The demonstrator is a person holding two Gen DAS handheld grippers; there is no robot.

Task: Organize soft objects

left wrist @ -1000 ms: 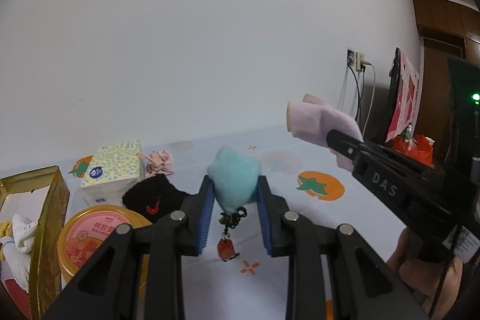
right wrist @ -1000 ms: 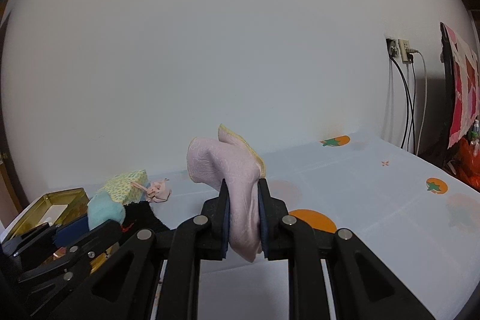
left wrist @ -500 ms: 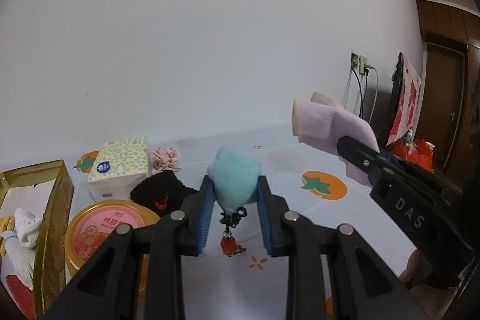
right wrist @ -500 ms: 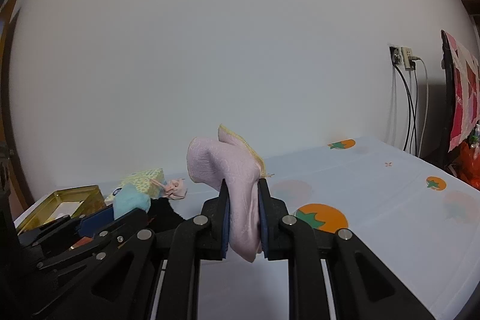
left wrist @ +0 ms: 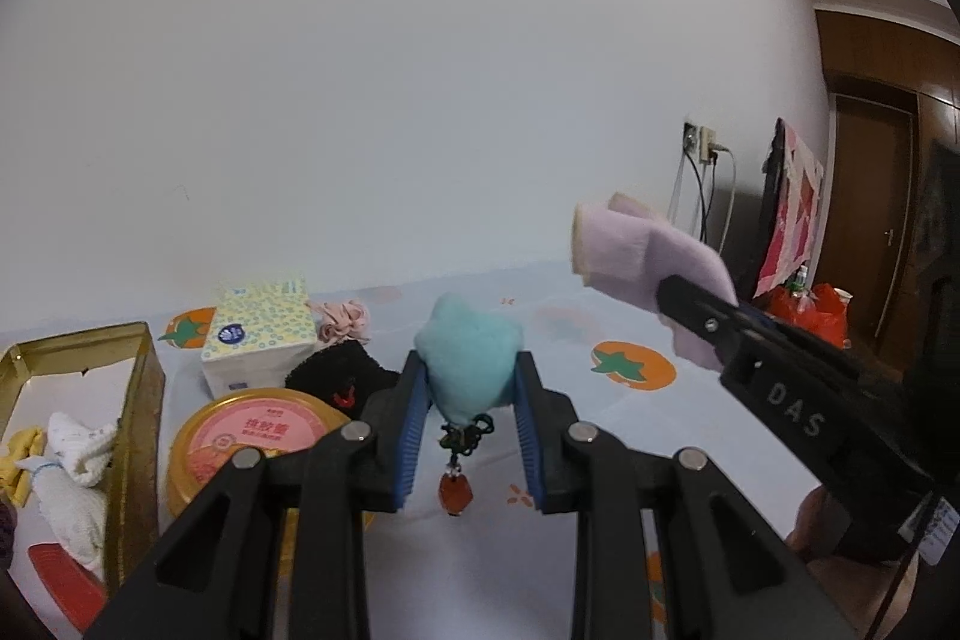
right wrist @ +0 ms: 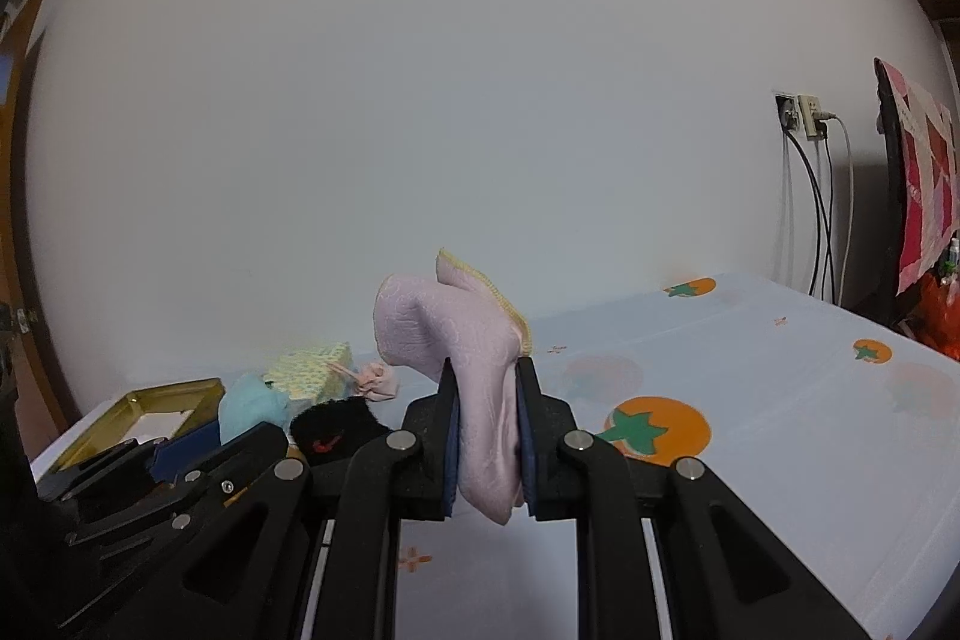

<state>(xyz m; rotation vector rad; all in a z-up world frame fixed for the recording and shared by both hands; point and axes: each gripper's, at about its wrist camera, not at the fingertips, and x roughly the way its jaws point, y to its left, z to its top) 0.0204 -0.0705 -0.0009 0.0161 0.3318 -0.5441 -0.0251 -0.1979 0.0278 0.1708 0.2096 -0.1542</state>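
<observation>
1. Left gripper (left wrist: 470, 427) clamps a teal plush star (left wrist: 468, 370), lifted above the table (left wrist: 690, 436)
2. Right gripper (right wrist: 487, 439) pinches a folded lilac cloth (right wrist: 462, 358), also aloft
3. Gold tin (left wrist: 135, 400) with soft items sits at the table's left edge

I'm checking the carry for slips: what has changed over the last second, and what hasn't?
Both tools drifted sideways toward the gold tin, which now shows more fully in the left view. Nothing was taken or let go. The left tool stays clamped on the teal star plush, the right tool on the folded lilac cloth.
</observation>
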